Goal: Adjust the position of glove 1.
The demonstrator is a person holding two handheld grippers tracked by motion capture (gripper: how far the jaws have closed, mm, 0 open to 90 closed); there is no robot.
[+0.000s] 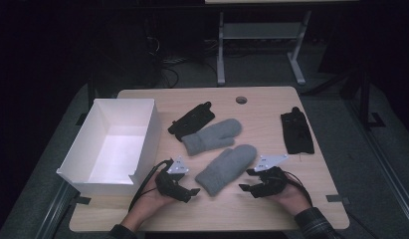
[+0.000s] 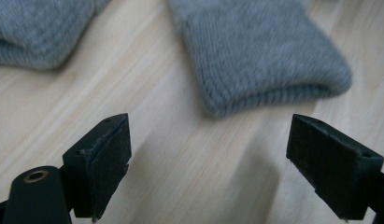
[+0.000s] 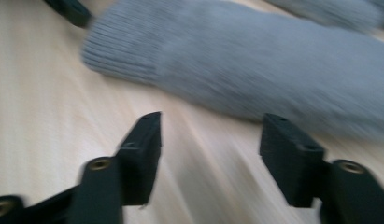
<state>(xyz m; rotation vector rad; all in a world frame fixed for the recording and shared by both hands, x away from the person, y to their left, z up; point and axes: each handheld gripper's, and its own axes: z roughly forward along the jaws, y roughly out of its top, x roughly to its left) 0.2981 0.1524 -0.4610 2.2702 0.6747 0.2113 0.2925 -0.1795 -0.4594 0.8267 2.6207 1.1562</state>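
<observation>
Two grey knit mittens lie in the middle of the wooden table. The near mitten has its cuff towards me; the far mitten lies behind it. My left gripper sits just left of the near mitten's cuff, open with nothing between its jaws. My right gripper is just right of the same mitten, also open and holding nothing. The far mitten shows at the upper left of the left gripper view. A black glove lies behind the mittens; another black glove lies at the right.
A white open box stands at the table's left, close to my left hand. A round cable hole is at the table's back. Bare wood runs along the front edge. Beyond the table stands a metal frame on a dark floor.
</observation>
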